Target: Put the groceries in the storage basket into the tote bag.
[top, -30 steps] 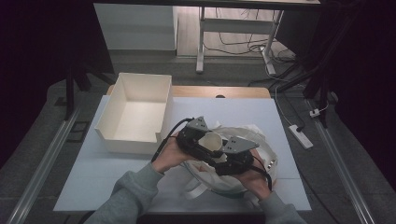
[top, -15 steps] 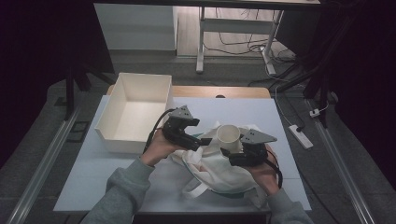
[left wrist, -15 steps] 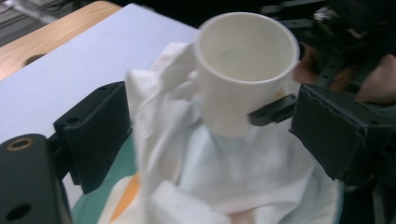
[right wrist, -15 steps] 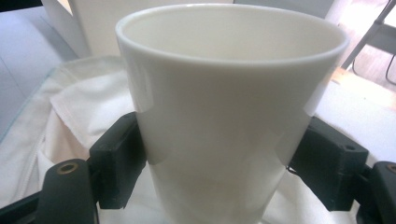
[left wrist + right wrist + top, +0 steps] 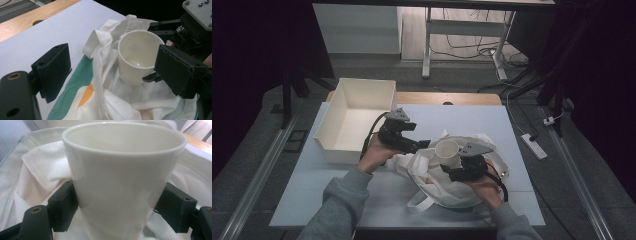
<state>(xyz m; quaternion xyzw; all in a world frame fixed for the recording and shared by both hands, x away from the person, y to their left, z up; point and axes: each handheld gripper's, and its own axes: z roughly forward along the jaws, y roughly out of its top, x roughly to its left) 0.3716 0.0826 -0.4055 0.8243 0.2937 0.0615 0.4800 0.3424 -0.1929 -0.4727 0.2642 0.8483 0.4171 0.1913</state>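
Observation:
A plain white cup stands upright above a crumpled white cloth bag with a teal and orange print. My right gripper is shut on the cup's lower body, one black jaw on each side. My left gripper hovers open just left of the cup, over the bag's folded edge and strap, with nothing clamped between its jaws. The left gripper view looks into the empty cup, with the right gripper behind it.
An open, empty white box stands at the table's back left, close to my left hand. The pale table top has a wooden strip along its far edge. A power strip lies on the floor to the right.
The two grippers, bunched together over the bag a second ago, have drawn apart. The cup has come into view in the right gripper, and the left gripper has moved up and left.

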